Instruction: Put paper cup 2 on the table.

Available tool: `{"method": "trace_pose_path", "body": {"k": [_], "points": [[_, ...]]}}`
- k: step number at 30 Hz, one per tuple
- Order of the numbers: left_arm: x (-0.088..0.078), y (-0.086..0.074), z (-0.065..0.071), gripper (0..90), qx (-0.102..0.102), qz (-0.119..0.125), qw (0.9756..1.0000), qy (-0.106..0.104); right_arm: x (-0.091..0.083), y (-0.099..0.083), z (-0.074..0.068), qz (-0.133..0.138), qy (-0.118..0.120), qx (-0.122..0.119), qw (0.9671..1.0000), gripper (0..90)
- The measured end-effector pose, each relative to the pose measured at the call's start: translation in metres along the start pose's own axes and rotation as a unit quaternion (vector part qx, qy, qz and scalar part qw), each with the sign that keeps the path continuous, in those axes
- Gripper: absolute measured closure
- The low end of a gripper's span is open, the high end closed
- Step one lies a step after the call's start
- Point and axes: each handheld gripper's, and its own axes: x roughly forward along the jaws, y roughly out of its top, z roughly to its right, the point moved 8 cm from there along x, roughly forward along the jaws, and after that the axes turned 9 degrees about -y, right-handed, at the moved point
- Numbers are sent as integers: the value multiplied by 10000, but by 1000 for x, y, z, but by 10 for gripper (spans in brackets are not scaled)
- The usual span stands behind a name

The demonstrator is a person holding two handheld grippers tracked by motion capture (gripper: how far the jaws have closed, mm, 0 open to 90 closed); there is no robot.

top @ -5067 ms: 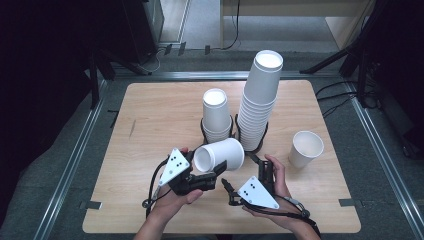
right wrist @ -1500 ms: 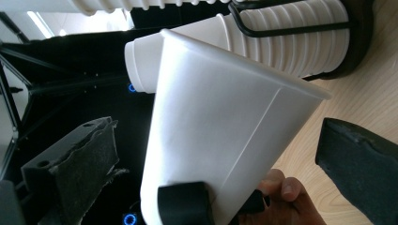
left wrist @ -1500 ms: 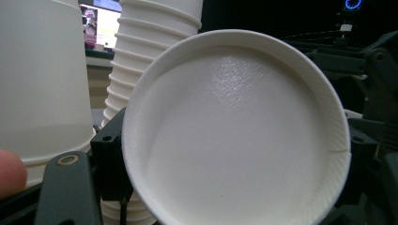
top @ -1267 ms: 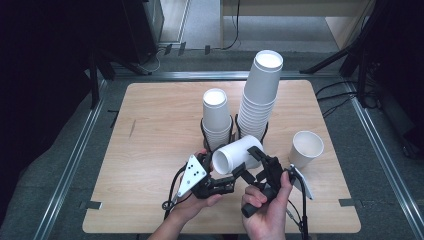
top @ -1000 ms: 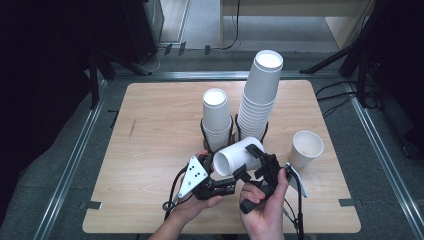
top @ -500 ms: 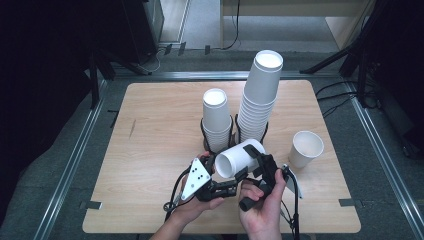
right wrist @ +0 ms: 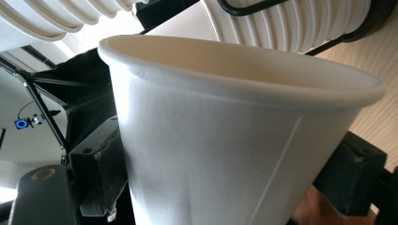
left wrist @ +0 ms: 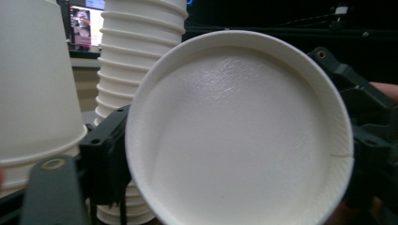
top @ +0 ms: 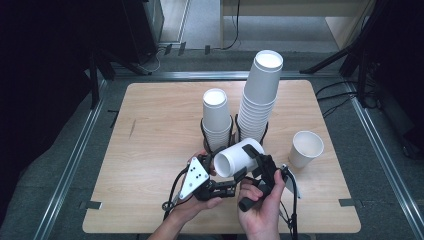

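Between the two grippers, near the front of the wooden table [top: 150, 130], a white paper cup [top: 239, 157] lies on its side in the air, its flat bottom turned toward the left gripper [top: 226, 186] and its open mouth toward the tall stack of cups [top: 260, 95]; the left gripper's jaws have just been opening, and in the left gripper view the cup's round base [left wrist: 239, 131] sits between the two black jaws, though whether the pads press on it cannot be told from that view; the right gripper [top: 260, 167] has just been closing its jaws, and in the right gripper view the cup's wall [right wrist: 225, 140] stands between them, one jaw at each side of the cup and close against it, so the right gripper appears to pinch the cup near its rim.

Just beyond the fingers, a shorter stack of cups [top: 216, 117] stands upside down in a black wire holder [top: 205, 132], and the tall stack stands just beside it, leaning slightly; in the left gripper view both stacks rise behind the held cup.

Well off to the right of the right gripper, a single cup [top: 306, 148] stands upright on the table, mouth up, apart from the stacks; the person's hands [top: 260, 210] grasp the gripper handles at the table's near edge.
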Motion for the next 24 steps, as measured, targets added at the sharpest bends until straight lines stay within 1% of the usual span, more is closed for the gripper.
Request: {"method": "trace_pose_path", "body": {"k": [1, 2, 3, 4, 5, 6, 7, 9, 10, 11, 12, 14, 15, 17, 19, 21, 24], "points": [[0, 0, 0, 141, -39, -37, 10000, -34, 0, 0, 0, -5, -11, 3, 10000, 155], [-1, 0, -1, 136, -25, -125, 9999, -14, 0, 0, 0, 8, -8, -4, 10000, 155], [-2, -1, -2, 114, 31, -307, 9995, 42, 0, 0, 0, 30, 6, -33, 10000, 155], [-2, -3, -2, 79, 12, -567, 9984, 56, 0, 0, 0, 32, -9, -36, 10000, 155], [-2, -5, -3, 50, -69, -815, 9966, 31, 0, 0, -1, 30, 1, -27, 10000, 155], [-3, -7, -3, 8, -102, -1021, 9947, 37, 0, 0, -1, 34, 18, -39, 10000, 155], [-3, -9, -4, 0, -69, -1127, 9935, 140, 0, 0, -1, 55, 16, -41, 10000, 156], [-4, -9, -6, 0, -82, -1156, 9929, 260, -1, -1, -3, 33, 31, -14, 10000, 156], [-4, -8, -6, 0, -91, -1161, 9928, 265, -1, 0, -3, 49, 26, -59, 10000, 156], [-5, -7, -6, 0, -114, -1152, 9930, 237, -1, 0, -3, 78, 26, -110, 9999, 156], [-6, -6, -6, 0, -104, -1134, 9932, 235, -1, 0, -4, 76, 41, -84, 9999, 157], [-7, -5, -6, 0, -98, -1125, 9933, 230, -2, 2, -5, 136, 49, -122, 9998, 157], [-8, -4, -6, 0, -96, -1115, 9935, 220, -3, 2, -5, 105, 49, -66, 9999, 157], [-9, -2, -6, 0, -82, -1082, 9939, 203, -4, 4, -7, 171, 65, -74, 9998, 157], [-10, -1, -6, 0, -101, -1056, 9942, 152, -4, 6, -7, 200, 97, -118, 9997, 157], [-10, 0, -5, 0, -110, -1056, 9943, 78, -5, 8, -9, 233, 122, -94, 9996, 157], [-10, 0, -3, 0, -94, -1057, 9943, 29, -8, 11, -11, 286, 165, -106, 9994, 157]]}}
